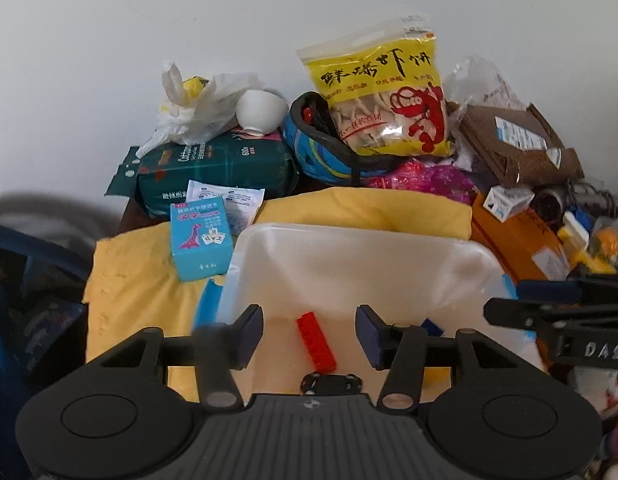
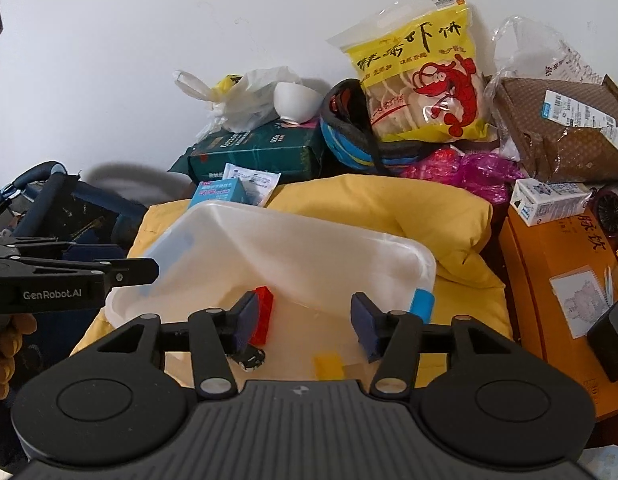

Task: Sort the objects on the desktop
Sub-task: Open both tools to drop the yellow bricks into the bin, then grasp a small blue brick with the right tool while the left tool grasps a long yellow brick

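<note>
Both the left gripper point(image 1: 309, 334) and the right gripper point(image 2: 303, 322) hover over the translucent bin point(image 1: 461, 256), fingers apart and empty. A red brick point(image 1: 316, 342) already lies inside; I judge the next move is to fetch another loose item, perhaps the blue card box point(image 1: 200, 238)

A lived-in home, by the clutter against a plain white wall: a snack bag point(image 1: 383, 92), a bowl point(image 1: 261, 111), a tissue pack point(image 1: 217, 172), a parcel point(image 2: 565, 128), a yellow cloth point(image 1: 369, 208) and toy bricks point(image 1: 316, 342) in a plastic bin point(image 1: 349, 248).
</note>
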The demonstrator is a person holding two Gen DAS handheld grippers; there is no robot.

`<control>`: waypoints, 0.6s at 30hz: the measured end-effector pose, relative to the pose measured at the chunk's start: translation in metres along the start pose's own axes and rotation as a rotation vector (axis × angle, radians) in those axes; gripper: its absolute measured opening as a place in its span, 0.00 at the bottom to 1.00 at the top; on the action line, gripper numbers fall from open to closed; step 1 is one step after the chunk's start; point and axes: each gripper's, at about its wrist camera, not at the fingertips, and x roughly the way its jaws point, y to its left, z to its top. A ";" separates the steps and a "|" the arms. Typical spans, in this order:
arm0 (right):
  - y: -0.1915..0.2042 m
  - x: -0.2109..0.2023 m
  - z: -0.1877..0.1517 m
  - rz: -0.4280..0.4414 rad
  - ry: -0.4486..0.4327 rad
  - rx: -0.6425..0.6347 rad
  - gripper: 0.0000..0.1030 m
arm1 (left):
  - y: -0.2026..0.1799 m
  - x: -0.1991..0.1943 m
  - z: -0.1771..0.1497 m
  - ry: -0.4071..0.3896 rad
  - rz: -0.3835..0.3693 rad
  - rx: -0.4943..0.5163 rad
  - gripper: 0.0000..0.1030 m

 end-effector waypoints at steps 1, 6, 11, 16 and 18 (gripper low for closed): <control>0.000 -0.001 -0.002 0.000 -0.001 -0.002 0.53 | 0.001 -0.001 -0.003 0.000 0.007 0.011 0.53; 0.006 -0.016 -0.024 0.029 -0.018 -0.037 0.53 | 0.007 -0.017 -0.032 -0.030 0.010 0.058 0.53; 0.021 -0.042 -0.072 0.087 -0.036 -0.088 0.54 | 0.015 -0.049 -0.087 -0.030 -0.041 0.052 0.53; 0.048 -0.060 -0.144 0.151 -0.001 -0.166 0.54 | 0.016 -0.080 -0.164 -0.011 -0.056 0.096 0.53; 0.061 -0.062 -0.176 0.193 0.033 -0.205 0.54 | 0.017 -0.090 -0.194 -0.005 -0.063 0.109 0.53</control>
